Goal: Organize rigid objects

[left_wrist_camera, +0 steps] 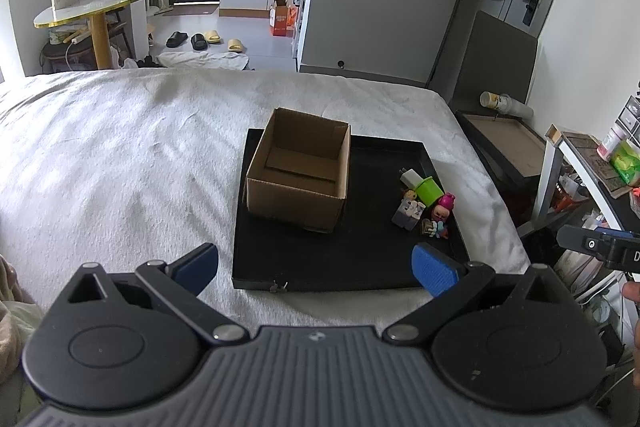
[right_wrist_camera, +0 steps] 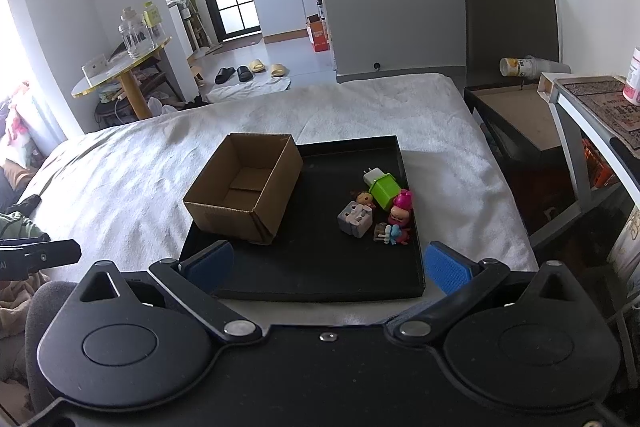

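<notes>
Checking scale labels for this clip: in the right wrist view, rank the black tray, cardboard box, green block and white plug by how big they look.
1. Black tray
2. Cardboard box
3. Green block
4. White plug, partly hidden behind the green block, so its full size is unsure.

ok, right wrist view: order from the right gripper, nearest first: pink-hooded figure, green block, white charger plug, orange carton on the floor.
From the right gripper:
1. pink-hooded figure, right side of the black tray
2. green block, just behind it
3. white charger plug, behind the block
4. orange carton, on the floor past the bed
</notes>
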Motion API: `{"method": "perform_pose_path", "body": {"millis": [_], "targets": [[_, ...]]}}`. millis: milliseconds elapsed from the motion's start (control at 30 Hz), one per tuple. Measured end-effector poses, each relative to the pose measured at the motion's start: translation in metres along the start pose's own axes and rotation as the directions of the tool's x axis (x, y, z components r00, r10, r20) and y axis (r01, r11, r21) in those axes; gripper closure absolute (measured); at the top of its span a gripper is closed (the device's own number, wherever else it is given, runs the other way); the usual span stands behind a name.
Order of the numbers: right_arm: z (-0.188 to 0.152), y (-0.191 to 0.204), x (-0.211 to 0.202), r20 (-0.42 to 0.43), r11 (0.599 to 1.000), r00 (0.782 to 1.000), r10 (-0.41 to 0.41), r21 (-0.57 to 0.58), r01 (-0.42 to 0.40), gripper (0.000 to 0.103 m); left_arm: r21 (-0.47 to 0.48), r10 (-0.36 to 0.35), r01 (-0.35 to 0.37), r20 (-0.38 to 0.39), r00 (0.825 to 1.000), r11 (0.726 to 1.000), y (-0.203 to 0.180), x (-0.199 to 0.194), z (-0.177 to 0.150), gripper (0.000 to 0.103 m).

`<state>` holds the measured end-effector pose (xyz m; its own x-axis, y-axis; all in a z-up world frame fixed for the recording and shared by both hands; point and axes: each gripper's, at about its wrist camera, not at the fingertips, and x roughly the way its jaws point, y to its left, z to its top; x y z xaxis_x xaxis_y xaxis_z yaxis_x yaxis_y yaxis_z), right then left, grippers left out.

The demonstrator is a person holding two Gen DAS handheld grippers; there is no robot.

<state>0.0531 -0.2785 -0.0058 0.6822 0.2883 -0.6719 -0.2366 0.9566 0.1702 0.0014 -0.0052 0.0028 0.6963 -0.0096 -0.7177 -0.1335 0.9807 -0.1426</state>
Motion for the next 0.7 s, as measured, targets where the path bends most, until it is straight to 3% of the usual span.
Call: {"method": "perform_pose_path", "body": {"millis": [700], "targets": [[0.0043,0.0007,-0.0016,-0.003,1.0,1.0,-0.017,-0.019,0.017,0.0,0.002,0.001,-0.001,0.003,1.0,1.0,-0.0009,-0.0018,0.0028,0.001]]}}
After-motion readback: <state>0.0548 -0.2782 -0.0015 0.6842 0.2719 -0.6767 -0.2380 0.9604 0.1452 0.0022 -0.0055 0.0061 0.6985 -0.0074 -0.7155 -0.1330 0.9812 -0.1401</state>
